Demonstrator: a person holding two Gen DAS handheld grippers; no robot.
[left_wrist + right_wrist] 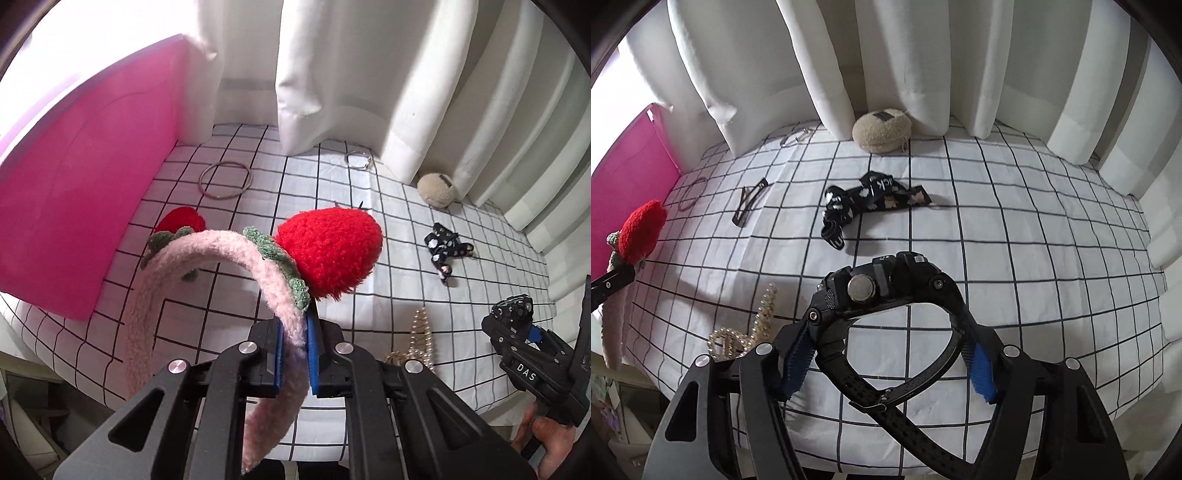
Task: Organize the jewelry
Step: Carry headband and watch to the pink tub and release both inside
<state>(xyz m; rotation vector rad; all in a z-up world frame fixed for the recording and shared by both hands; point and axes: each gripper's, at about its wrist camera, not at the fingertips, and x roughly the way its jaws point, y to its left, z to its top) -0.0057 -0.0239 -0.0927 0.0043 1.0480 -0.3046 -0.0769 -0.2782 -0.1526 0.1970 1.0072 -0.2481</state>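
The pink headband [147, 325] with red strawberries hangs above the checked counter [369, 280], pinched in the left tongs [295, 350]. The black watch [879, 295], also lifted, is clamped by its strap between the right tongs [886, 363]. White curtains [905, 55] bound the far edge; a pink box [74, 203] walls the left. Pearl clips [753, 328], a black ribbon [860, 206], a beige pouch [879, 131] and a hair tie [225, 181] lie scattered, with open cloth between them. Both tongs slant downward.
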